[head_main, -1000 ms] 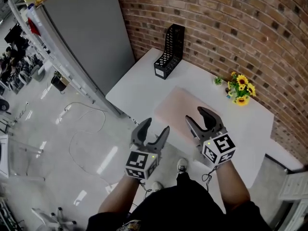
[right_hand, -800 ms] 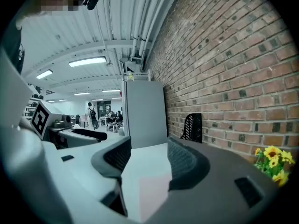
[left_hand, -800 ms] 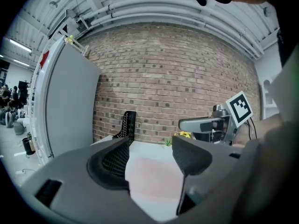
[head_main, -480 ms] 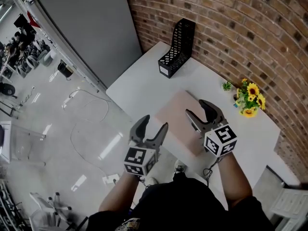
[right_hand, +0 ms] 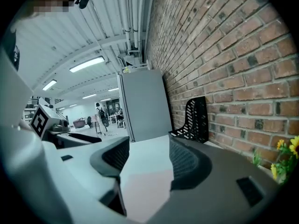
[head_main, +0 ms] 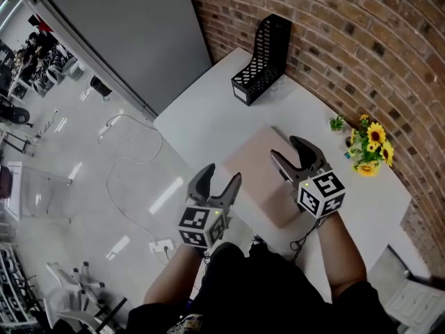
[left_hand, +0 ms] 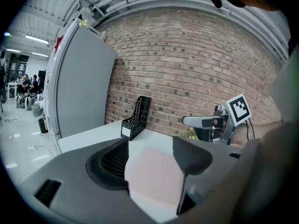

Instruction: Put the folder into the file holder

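Observation:
A pink folder (head_main: 259, 169) lies flat on the white table (head_main: 208, 113). It also shows between the jaws in the left gripper view (left_hand: 154, 176) and the right gripper view (right_hand: 142, 190). The black mesh file holder (head_main: 263, 56) stands empty at the table's far corner by the brick wall (left_hand: 135, 118) (right_hand: 192, 120). My left gripper (head_main: 217, 179) is open, just off the table's near edge beside the folder. My right gripper (head_main: 292, 152) hovers over the folder's right side; its jaws have just been opening, with nothing held between them.
A small pot of sunflowers (head_main: 368, 148) stands on the table by the brick wall, right of the folder. A tall grey cabinet (head_main: 132, 33) stands left of the table. A cable (head_main: 132, 152) lies on the floor below the table's edge.
Both grippers have come forward and lower toward the table. The right gripper's jaws stand a little wider over the folder. The folder and file holder have not moved.

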The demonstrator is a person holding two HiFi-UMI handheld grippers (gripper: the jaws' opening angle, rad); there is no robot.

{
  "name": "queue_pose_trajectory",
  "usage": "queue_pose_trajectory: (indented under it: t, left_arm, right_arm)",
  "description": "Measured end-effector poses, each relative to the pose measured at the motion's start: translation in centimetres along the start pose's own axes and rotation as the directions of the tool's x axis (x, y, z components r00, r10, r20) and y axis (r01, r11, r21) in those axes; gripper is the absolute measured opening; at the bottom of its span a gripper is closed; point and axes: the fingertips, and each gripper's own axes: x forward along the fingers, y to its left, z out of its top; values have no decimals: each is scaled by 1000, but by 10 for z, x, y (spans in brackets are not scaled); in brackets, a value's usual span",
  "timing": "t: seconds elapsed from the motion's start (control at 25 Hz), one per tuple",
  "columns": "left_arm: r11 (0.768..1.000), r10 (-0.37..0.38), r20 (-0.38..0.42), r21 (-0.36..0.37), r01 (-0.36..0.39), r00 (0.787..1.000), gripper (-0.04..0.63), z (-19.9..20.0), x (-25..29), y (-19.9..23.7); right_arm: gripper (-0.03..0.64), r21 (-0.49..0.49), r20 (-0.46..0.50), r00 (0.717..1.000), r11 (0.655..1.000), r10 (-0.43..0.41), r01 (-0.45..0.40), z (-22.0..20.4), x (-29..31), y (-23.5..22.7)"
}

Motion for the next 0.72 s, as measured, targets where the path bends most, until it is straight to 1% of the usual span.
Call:
queue_pose_trajectory:
  t: [0.28, 0.4, 0.48, 0.6, 0.72]
  left_arm:
    - [993, 47, -55, -106, -53, 997, 284, -28, 18, 14]
    - [988, 63, -76, -139, -73, 995, 284, -39, 27, 25]
    - [984, 68, -96, -156, -83, 993, 284, -48, 33, 34]
    - [975, 68, -131, -202, -94, 989, 284, -64, 42, 47]
    - [965, 64, -163, -242, -103, 985, 284, -79, 51, 60]
  right_arm:
    - [272, 22, -53, 998, 999, 27, -26, -16, 16, -18]
    - [272, 25, -83, 996, 999, 32, -30, -24, 26, -23]
    - [273, 28, -106, 994, 999, 38, -35, -31, 35, -24]
    - [273, 34, -148, 988, 999, 46, -42, -42, 50, -27]
    - [278, 42, -189, 981, 999, 39, -31, -54, 65, -34]
